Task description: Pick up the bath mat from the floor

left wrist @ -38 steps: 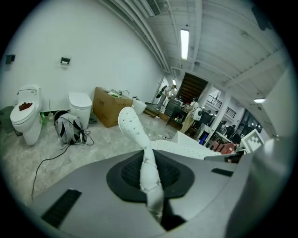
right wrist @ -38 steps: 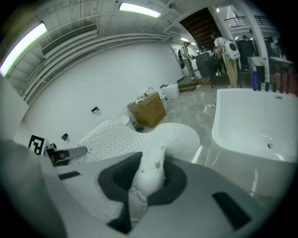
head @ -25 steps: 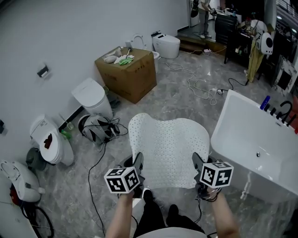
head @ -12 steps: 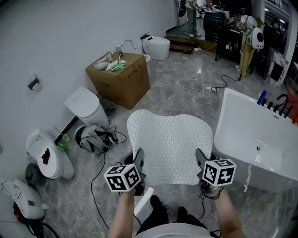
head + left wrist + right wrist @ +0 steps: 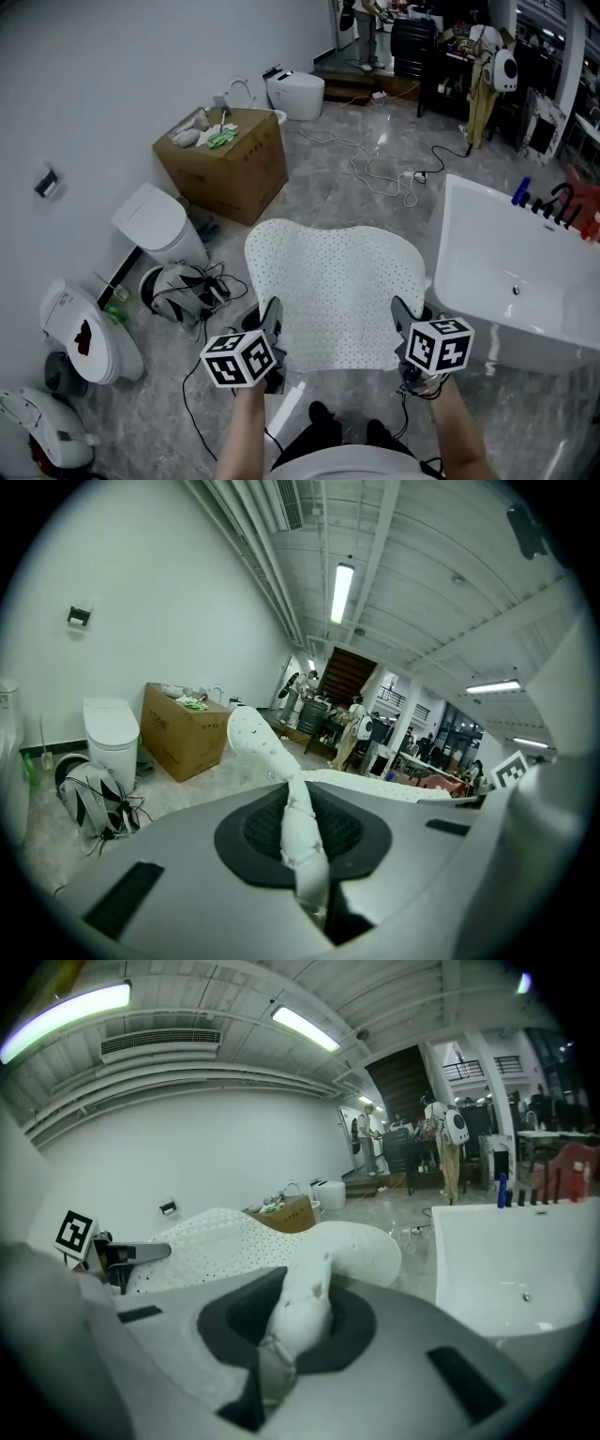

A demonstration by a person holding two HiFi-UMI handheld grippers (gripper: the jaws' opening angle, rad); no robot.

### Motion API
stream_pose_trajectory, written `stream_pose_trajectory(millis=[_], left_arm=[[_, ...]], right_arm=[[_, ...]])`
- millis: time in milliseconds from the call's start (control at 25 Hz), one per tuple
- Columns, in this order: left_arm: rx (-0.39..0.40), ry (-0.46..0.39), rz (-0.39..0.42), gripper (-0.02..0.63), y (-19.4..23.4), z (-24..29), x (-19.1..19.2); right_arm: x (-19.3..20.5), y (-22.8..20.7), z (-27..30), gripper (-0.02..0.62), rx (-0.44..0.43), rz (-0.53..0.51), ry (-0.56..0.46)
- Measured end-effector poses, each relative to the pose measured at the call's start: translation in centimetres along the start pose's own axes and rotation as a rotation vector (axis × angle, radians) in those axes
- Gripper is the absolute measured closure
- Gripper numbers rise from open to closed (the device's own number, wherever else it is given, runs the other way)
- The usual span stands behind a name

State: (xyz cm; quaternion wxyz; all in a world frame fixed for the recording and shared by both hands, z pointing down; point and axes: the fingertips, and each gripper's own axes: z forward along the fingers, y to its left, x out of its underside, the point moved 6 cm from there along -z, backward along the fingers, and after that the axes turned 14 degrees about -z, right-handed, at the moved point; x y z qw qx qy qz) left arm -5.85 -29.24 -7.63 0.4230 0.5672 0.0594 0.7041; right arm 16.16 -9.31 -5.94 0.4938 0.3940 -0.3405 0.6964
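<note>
Item: bath mat (image 5: pixel 328 281), white, perforated, held clear of floor (image 5: pixel 375 192), spread between both tools, beside bathtub (image 5: pixel 497 248). Grip: left tool (image 5: pixel 272 323) clamped nearly closed on near left corner; right tool (image 5: pixel 405 323) clamped nearly closed on near right corner.

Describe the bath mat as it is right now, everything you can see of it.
The bath mat is white, thin and flexible, rubbery-looking, dotted all over with small holes. Its far edge has two rounded lobes with a dip between them. It hangs clear of the floor, spread nearly flat in front of the person. The left gripper is shut on one near corner, the right gripper on the other. Nothing else appears to touch it.
</note>
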Motion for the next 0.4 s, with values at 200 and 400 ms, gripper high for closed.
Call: stream_pose_trajectory(millis=[200,400], left_arm=[[0.018,0.006,-0.005,0.581,1.9,1.1,-1.9],[0.030,0.016,-0.001,0.580,3.4,2.7,-3.0]], right_arm=[[-0.7,1.0,1.9,0.569,0.032,-0.011,0.015],[-1.1,1.6,4.3,0.570,0.047,-0.020,0.027]])
